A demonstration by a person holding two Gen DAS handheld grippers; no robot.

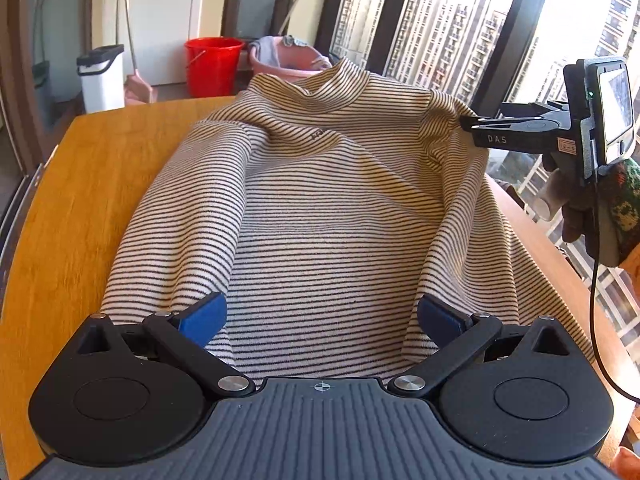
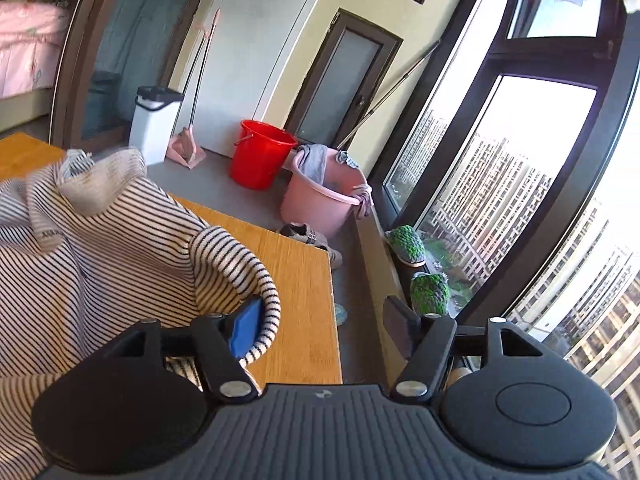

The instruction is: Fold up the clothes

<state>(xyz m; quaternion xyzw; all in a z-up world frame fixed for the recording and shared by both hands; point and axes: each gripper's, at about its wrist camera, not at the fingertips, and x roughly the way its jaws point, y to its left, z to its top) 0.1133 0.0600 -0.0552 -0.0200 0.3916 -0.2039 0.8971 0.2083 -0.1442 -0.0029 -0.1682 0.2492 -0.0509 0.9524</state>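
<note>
**Striped top spread for its first fold**

The striped top [image 1: 320,208] lies on the wooden counter [image 1: 80,208], collar toward the red bucket [image 1: 214,66]. At the hem, the left tongs [image 1: 320,316] stand released, fabric lying between the blue pads but unpinched. At the top's right shoulder, the right tongs [image 2: 324,328] are spread too, cloth only brushing one pad. Best to seat both grips fully on fabric before lifting, keeping the edges level.
</note>
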